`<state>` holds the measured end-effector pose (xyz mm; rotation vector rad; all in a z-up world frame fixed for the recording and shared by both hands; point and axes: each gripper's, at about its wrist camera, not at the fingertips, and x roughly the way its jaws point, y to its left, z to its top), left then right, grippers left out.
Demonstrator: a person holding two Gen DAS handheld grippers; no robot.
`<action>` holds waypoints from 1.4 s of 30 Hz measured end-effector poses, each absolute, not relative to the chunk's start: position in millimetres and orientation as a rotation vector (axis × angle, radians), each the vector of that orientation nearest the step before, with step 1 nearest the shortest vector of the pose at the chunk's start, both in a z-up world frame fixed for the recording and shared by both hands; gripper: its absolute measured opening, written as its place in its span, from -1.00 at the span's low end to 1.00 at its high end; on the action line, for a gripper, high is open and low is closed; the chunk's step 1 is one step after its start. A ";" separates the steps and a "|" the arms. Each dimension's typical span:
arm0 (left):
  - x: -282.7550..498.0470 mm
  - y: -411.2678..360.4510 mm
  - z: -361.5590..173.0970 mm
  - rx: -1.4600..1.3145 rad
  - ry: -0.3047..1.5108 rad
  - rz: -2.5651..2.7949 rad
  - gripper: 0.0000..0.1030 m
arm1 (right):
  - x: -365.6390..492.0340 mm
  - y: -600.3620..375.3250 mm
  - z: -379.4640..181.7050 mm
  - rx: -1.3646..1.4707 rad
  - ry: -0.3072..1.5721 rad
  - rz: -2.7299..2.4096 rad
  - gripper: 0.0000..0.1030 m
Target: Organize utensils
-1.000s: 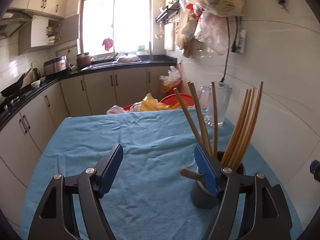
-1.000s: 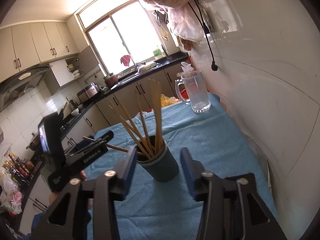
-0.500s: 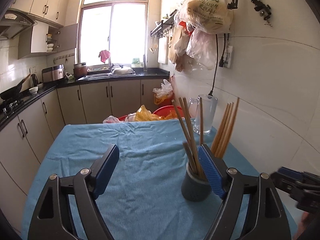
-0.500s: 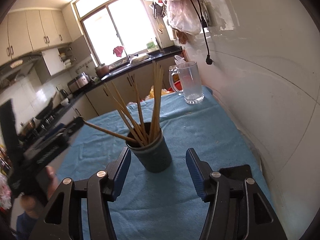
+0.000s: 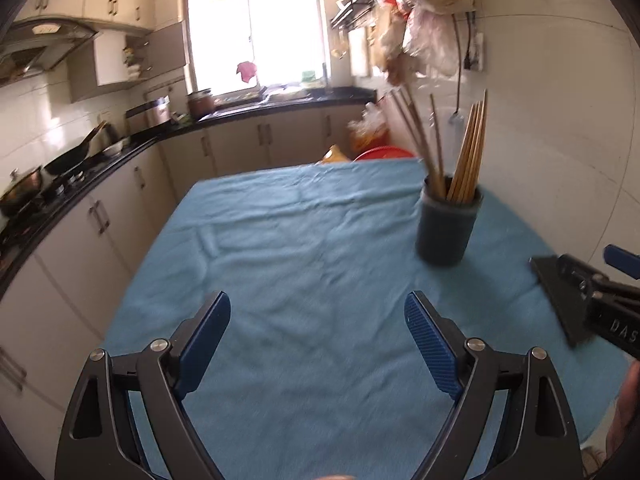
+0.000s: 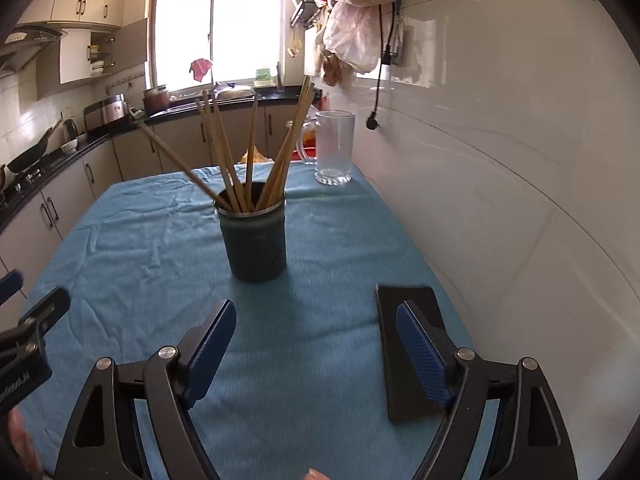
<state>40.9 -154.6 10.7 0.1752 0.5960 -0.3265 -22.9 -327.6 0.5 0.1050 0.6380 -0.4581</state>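
A dark grey holder stands upright on the blue tablecloth and holds several wooden chopsticks. It also shows in the left wrist view at the right, with the chopsticks in it. My right gripper is open and empty, a short way in front of the holder. My left gripper is open and empty, back and to the left of the holder. The right gripper's body shows at the right edge of the left wrist view.
A glass mug stands at the table's far end by the white wall. A flat black object lies on the cloth under my right finger. Plastic bags hang on the wall. Kitchen cabinets and counter run along the left.
Both grippers have pulled back from the holder. The left one moved away to the left, so the holder now stands clear of its jaws. Both stay open.
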 end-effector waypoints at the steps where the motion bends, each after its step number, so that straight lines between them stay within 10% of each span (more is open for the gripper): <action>1: 31.5 -145.2 8.7 0.151 0.618 -0.319 0.71 | -30.9 -321.9 0.1 0.106 0.631 -0.467 0.67; 42: -91.3 -99.1 13.8 0.065 0.570 -0.276 0.81 | -148.9 -246.0 8.4 0.054 0.479 -0.440 0.89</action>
